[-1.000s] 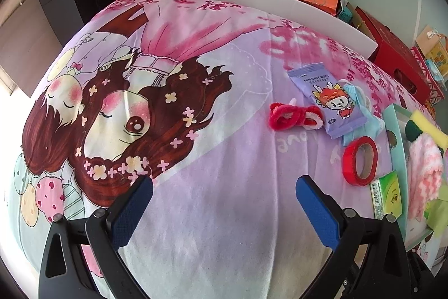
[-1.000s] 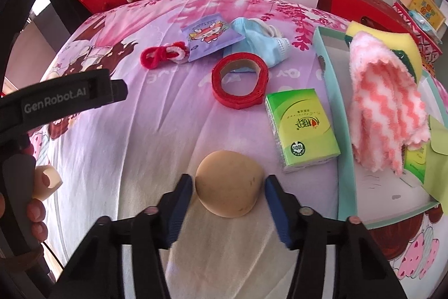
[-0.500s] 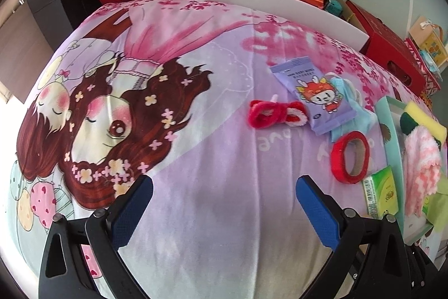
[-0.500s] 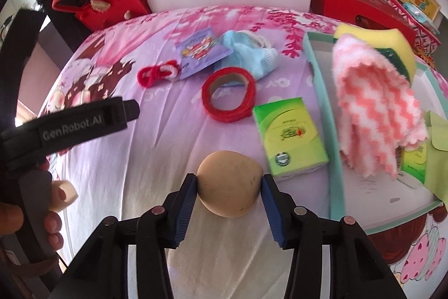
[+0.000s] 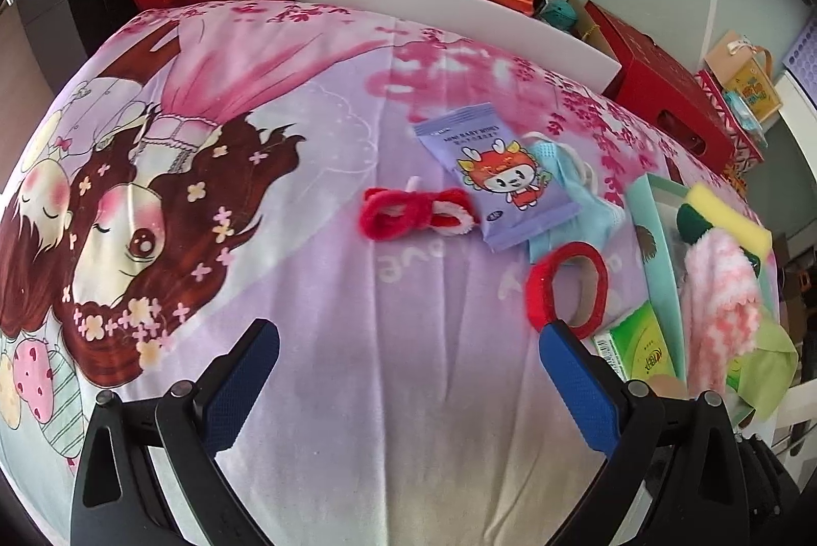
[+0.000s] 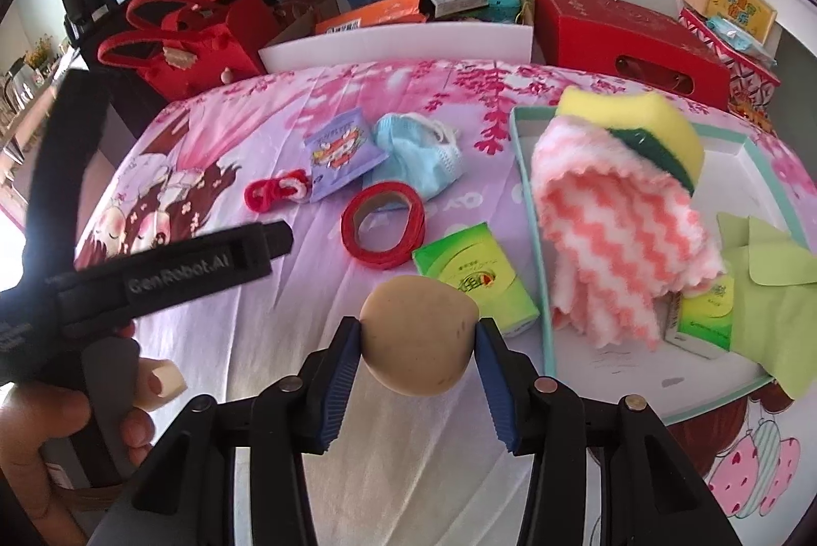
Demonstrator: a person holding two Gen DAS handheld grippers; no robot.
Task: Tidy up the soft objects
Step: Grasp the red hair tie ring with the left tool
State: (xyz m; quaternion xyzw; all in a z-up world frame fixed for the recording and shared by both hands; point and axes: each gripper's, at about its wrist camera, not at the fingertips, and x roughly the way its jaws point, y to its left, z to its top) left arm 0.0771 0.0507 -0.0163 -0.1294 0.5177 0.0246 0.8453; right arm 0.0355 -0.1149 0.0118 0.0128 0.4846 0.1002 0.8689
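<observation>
Tan sponge ball [image 6: 418,334]; blue fingers [image 6: 341,375]. Pink-white zigzag cloth [image 6: 618,239], yellow-green sponge [image 6: 638,122], teal-rimmed tray [image 6: 531,209]. Red tape ring [image 6: 383,224], green tissue pack [image 6: 475,275], lilac cartoon-print sheet [image 5: 357,316].

The tan sponge [image 6: 418,331] hides part of the green tissue pack [image 6: 477,278]. The pink towel [image 6: 618,234] is blurred and covers the yellow sponge [image 6: 633,117].
</observation>
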